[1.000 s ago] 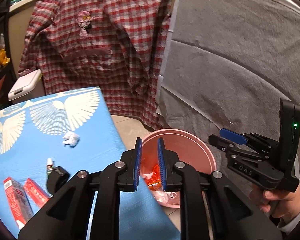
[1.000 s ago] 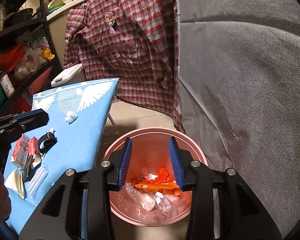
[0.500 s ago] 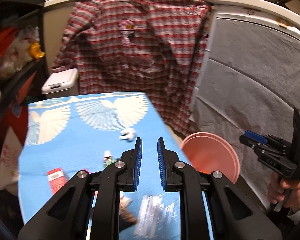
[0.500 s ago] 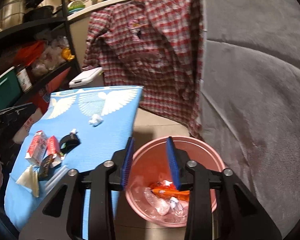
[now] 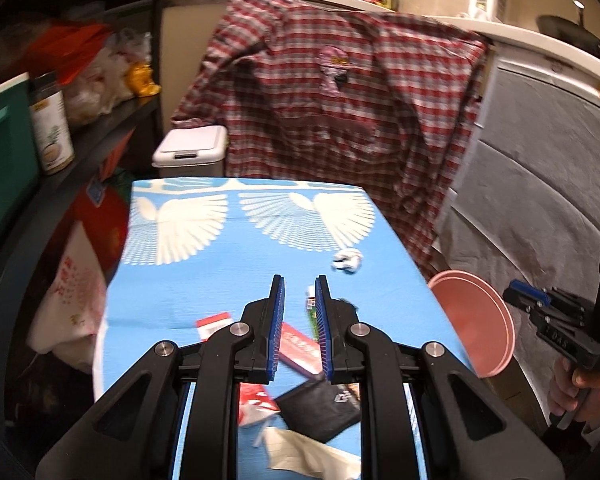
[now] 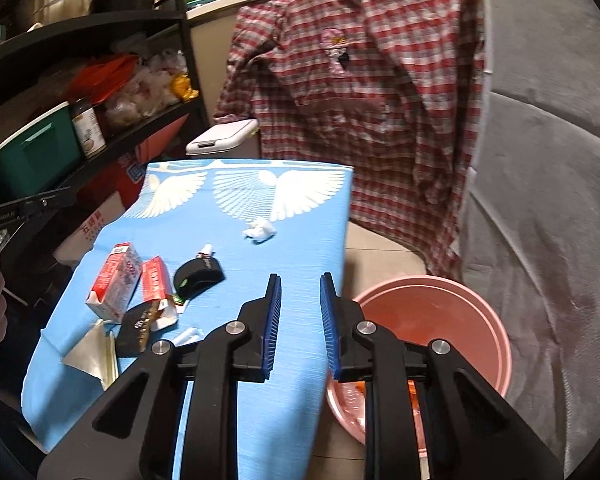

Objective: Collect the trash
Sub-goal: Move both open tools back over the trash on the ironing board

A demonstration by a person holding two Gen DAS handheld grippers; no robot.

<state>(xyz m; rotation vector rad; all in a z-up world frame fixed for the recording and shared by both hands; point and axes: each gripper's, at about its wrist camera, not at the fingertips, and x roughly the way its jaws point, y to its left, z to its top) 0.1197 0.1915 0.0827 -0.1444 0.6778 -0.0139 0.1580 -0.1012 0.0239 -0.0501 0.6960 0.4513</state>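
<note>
Trash cartons (image 6: 116,286) on the blue table (image 6: 292,420), pink basin (image 6: 472,320) beside, both tools (image 5: 299,330) (image 6: 299,324) narrow, empty.

The right tongs (image 5: 526,294) body reads "DAS"; a cardboard box (image 6: 96,228) beside the bench shows red characters, too blurred to read

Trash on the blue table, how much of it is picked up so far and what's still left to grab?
Done: some wrappers already lie in the pink bin. In hand: nothing; the left gripper and right gripper both have empty jaws, and the right's have just been closing. Left on the blue table: the crumpled tissue, two red cartons, a black wrapper, a black pouch and paper scraps.
</note>
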